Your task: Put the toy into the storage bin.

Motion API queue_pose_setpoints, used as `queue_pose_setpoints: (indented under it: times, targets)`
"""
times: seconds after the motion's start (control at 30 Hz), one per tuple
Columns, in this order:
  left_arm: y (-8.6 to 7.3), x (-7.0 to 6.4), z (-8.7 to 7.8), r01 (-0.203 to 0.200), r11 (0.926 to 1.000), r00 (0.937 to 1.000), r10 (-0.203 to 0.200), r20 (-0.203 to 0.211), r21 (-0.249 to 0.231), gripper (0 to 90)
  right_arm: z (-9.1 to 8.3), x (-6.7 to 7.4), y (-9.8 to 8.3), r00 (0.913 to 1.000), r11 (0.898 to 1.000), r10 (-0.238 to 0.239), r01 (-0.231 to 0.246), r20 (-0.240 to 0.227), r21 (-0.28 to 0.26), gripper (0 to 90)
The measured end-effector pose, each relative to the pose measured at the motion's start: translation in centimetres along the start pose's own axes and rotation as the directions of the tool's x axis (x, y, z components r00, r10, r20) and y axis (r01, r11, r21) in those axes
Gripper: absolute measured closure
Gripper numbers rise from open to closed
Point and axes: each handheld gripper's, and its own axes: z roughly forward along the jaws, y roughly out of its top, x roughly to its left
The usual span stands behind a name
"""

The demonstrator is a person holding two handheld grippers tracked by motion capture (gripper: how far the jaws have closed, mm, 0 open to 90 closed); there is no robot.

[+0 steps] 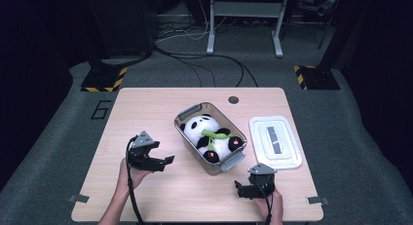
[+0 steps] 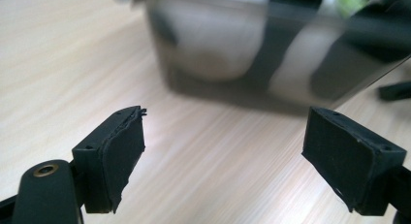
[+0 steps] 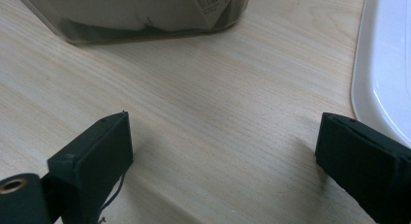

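Observation:
A clear plastic bin [image 1: 233, 159] stands at the table's middle with a black-and-white panda plush [image 1: 207, 132] lying inside, a green bamboo piece on its belly. My left gripper [image 1: 163, 154] hovers left of the bin, pointing toward it, open and empty. In the left gripper view the pads [image 2: 121, 156] frame bare wood, with the blurred bin wall [image 2: 232, 44] just ahead. My right gripper [image 1: 241, 190] sits near the front edge, below the bin's near corner, also open. Its own view has the gripper [image 3: 223, 141] spread wide over the tabletop, facing the bin [image 3: 145, 15].
A white lid [image 1: 275, 142] with a grey handle lies flat right of the bin, its rim [image 3: 387, 64] beside the right jaw. The wooden table [image 1: 146, 108] has a small round hole [image 1: 234, 99] at the back. Cables and stands cover the floor beyond.

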Motion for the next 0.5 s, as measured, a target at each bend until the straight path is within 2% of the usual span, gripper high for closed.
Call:
queue_pose_setpoints:
  times: [0.1, 0.2, 0.3, 0.5]
  targets:
    - [-2.0, 0.7, 0.2, 0.022, 0.9994, 0.9993, -0.022, -0.029, 0.027, 14.3, 0.0, 0.0, 0.0, 1.0, 1.0, 0.0, 0.0, 0.001, 0.0, 5.6]
    - [-3.8, 1.5, 0.4, 0.069, 0.9971, 0.9973, -0.068, -0.029, 0.034, 13.9, 0.0, 0.0, 0.0, 1.0, 1.0, 0.0, 0.0, 0.001, 0.0, 5.6]
    - [-5.3, 2.1, 0.6, 0.112, 0.9932, 0.9928, -0.111, -0.046, 0.032, 13.8, 0.0, 0.0, 0.0, 1.0, 1.0, 0.0, 0.0, 0.001, 0.0, 5.6]
    - [-7.2, 2.6, 1.3, 0.135, 0.9898, 0.9854, -0.129, -0.11, 0.045, 11.9, 0.0, 0.0, 0.0, 1.0, 1.0, -0.001, 0.001, 0.002, 0.0, 5.6]
